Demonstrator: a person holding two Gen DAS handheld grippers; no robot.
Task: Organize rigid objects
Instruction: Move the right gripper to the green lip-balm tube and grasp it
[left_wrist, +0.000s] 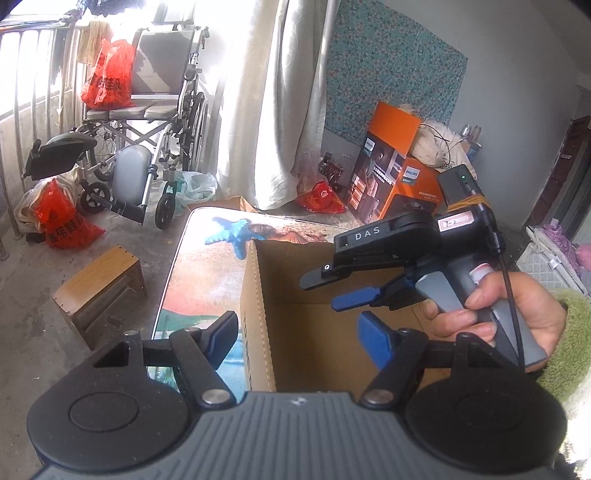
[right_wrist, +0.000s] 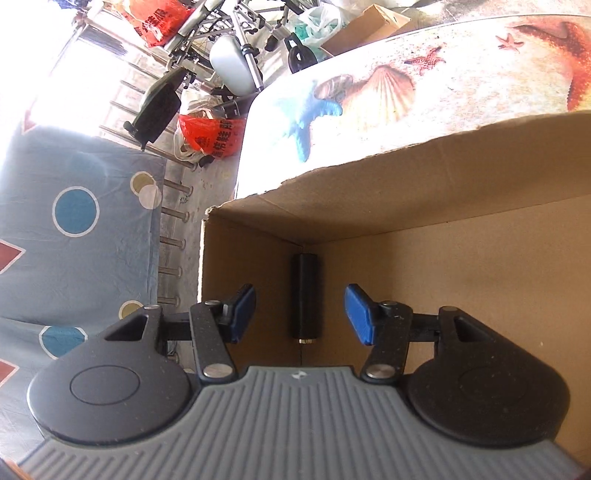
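Observation:
An open cardboard box (left_wrist: 258, 295) stands on a table with a seashell print (left_wrist: 192, 266). My left gripper (left_wrist: 299, 343) is open and empty, above the box's near left wall. My right gripper (left_wrist: 354, 295), held in a hand, is open over the box. In the right wrist view the right gripper (right_wrist: 300, 314) is open above a black cylinder (right_wrist: 305, 299) that lies on the box floor near the corner of the box (right_wrist: 443, 266). The cylinder sits between the fingers but lower, untouched.
A wheelchair (left_wrist: 147, 122) with red bags stands at the back left. A small wooden stool (left_wrist: 99, 291) is on the floor left of the table. An orange Philips carton (left_wrist: 391, 177) stands behind the table. A patterned cloth (right_wrist: 77, 240) hangs to the left.

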